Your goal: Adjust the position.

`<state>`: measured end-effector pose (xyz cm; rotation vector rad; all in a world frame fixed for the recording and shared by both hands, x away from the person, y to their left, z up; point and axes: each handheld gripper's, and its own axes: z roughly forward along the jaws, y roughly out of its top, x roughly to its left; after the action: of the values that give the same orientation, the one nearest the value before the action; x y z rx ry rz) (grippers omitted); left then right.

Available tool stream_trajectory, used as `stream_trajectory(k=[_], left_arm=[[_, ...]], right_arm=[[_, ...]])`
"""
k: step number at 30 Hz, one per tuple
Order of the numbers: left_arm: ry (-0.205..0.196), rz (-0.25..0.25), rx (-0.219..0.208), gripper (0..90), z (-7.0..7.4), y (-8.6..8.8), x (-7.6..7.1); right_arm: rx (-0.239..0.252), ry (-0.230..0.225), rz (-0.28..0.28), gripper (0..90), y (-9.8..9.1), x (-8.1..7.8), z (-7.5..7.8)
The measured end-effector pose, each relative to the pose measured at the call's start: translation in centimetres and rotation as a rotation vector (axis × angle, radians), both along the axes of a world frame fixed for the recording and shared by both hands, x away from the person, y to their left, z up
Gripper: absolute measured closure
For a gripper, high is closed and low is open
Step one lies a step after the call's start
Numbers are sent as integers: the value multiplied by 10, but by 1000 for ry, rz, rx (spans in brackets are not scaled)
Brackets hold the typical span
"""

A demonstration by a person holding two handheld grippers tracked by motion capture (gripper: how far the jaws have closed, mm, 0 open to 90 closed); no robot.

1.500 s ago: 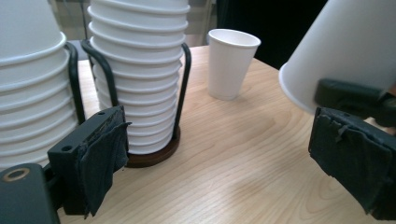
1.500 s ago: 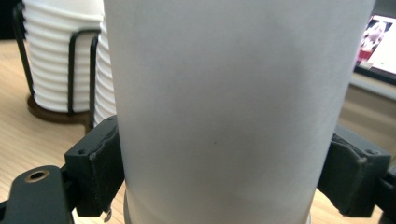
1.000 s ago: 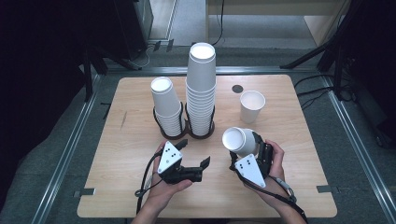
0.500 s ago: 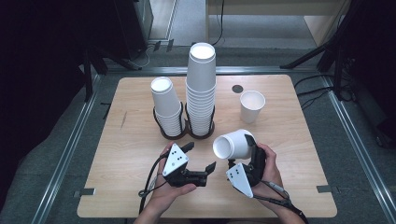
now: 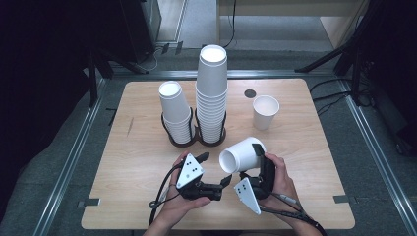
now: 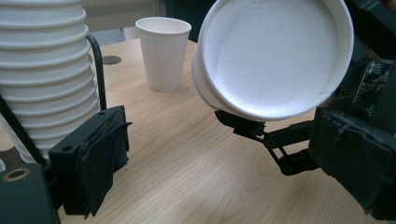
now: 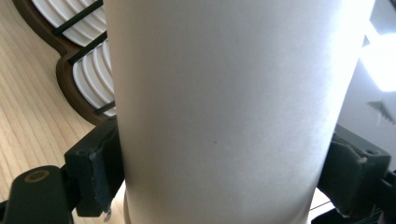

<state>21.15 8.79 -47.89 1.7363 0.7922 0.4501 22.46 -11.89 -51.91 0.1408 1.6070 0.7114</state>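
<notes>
Your right gripper (image 5: 250,158), clamping the cup (image 5: 242,155), tipped it sideways at lower centre; left gripper (image 5: 214,169) hangs released, ready to pull nested cups apart.

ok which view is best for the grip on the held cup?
Right gripper view: both pads press the held cup. High view shows it tilted in the right hand-held gripper. Left gripper view shows its open mouth.
</notes>
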Motion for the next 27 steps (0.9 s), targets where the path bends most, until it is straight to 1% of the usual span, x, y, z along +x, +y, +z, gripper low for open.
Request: stream_trajectory(k=[1, 5, 8, 15, 16, 25, 27], left_arm=[[-2, -3, 2, 52, 0, -1, 0], [-2, -13, 8, 52, 0, -2, -1], [-4, -22, 4, 52, 0, -3, -2], [-9, -44, 14, 62, 1, -5, -3], [-7, -47, 10, 62, 1, -6, -4], [1, -54, 0, 62, 2, -6, -4], [2, -56, 4, 62, 2, -6, -4]], right_arm=[[-23, -14, 5, 132, 0, -1, -1], [-51, -24, 14, 132, 1, -2, -2], [-51, -20, 22, 132, 1, -2, -1], [-79, -20, 47, 132, 4, -4, -4], [-89, -24, 54, 132, 4, -4, -4], [-116, -25, 97, 131, 8, -8, -6], [-125, -24, 106, 131, 9, -9, -6]])
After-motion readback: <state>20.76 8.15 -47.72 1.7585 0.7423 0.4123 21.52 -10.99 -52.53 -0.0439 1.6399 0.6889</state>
